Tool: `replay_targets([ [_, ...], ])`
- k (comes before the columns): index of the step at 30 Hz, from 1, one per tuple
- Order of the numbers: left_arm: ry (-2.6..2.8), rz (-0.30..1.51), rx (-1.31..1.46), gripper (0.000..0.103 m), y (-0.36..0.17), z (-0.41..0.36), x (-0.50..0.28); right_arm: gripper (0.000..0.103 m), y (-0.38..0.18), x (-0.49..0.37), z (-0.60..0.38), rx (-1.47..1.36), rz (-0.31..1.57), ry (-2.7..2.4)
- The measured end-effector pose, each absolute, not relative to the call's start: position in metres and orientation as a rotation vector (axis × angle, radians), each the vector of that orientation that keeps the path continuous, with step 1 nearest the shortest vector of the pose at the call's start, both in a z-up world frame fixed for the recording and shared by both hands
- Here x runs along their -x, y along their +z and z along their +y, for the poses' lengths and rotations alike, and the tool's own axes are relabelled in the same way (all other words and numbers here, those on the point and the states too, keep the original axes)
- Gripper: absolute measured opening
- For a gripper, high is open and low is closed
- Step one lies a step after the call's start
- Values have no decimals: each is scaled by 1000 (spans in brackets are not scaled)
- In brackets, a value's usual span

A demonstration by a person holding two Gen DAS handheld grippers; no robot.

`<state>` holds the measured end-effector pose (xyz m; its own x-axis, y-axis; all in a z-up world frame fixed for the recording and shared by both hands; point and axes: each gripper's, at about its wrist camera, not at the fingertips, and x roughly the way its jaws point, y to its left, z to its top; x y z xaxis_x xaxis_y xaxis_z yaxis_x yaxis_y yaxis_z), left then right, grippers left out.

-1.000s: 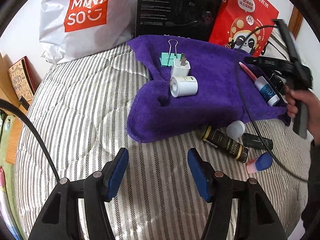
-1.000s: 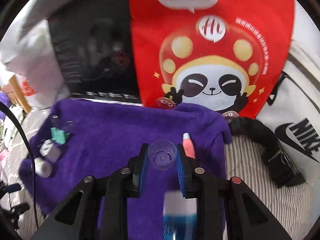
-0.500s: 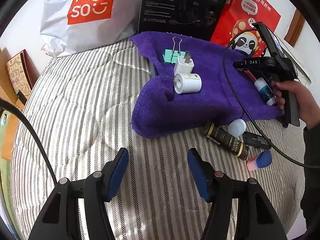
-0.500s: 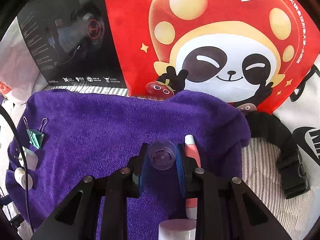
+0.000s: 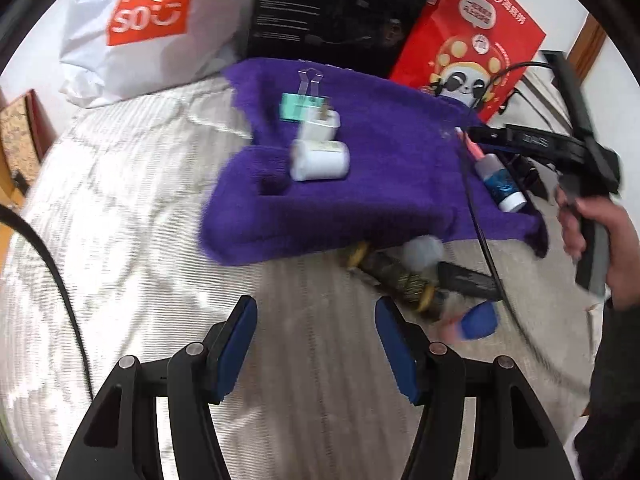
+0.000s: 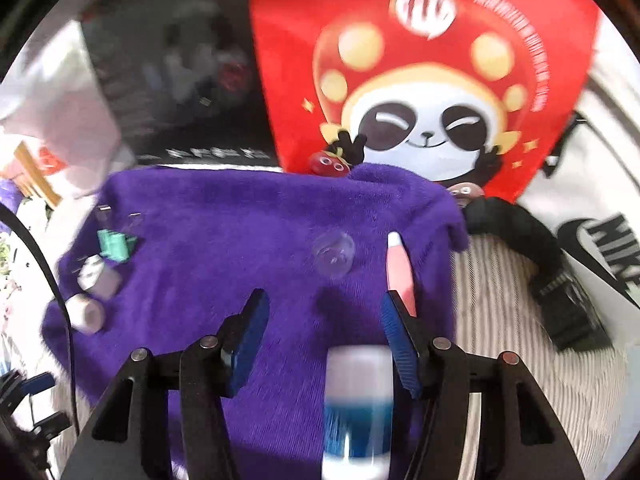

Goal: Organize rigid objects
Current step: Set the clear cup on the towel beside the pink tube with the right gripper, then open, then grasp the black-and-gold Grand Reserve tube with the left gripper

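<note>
The right gripper (image 6: 324, 320) hangs over the purple towel (image 6: 224, 240) with its jaws spread wide and nothing between them. Just ahead of its fingertips a clear suction cup (image 6: 333, 253) lies on the towel, and beside it to the right a pink pen (image 6: 400, 268) runs alongside the right finger. Under the gripper a white-and-blue bottle (image 6: 358, 408) lies blurred on the towel. Toward the towel's left edge sit a green clip (image 6: 114, 245), a white charger (image 6: 98, 278) and a small white cylinder (image 6: 85, 313). Behind the towel stands a red panda bag (image 6: 420, 80) with a black box (image 6: 176, 80) to its left. The left gripper (image 5: 316, 344) is also open and empty, held above the striped bed (image 5: 140, 208) short of the towel's near edge. Ahead of it and to the right, a dark gold-banded tube (image 5: 394, 278), a white ball (image 5: 423, 250) and a blue-capped item (image 5: 476, 322) lie on the bed, too blurred to tell whether they touch.
</note>
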<state>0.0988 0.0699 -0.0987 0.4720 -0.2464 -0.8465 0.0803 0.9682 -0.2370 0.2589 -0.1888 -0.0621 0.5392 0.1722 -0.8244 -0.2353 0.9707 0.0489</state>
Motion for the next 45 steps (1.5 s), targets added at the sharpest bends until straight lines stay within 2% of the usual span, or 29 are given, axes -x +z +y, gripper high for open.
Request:
replay_targets([
  [7, -178, 1082, 145, 59, -104, 38, -114, 58, -27, -165, -221, 12, 879, 281],
  [15, -101, 1094, 122, 64, -105, 19, -125, 58, -27, -85, -241, 40, 903, 275],
  [25, -10, 1117, -12, 69, -109, -8, -123, 58, -31, -48, -261, -70, 962, 327],
  [36, 45, 1136, -20, 70, -103, 37, -86, 58, -33, -32, -262, -134, 963, 348],
  [39, -7, 1114, -9, 67, -103, 35, -91, 58, -36, -32, -262, -144, 970, 343],
  [41, -37, 1104, -27, 55, -104, 28, -95, 58, -38, -33, -261, -152, 976, 337],
  [42, -46, 1083, -53, 46, -103, 24, -95, 58, -39, -33, -261, -155, 977, 334],
  [43, -83, 1072, -56, 26, -103, 19, -96, 58, -39, -34, -261, -156, 977, 333],
  [45, -111, 1065, -88, 22, -103, 15, -92, 58, -41, -33, -259, -155, 979, 326],
])
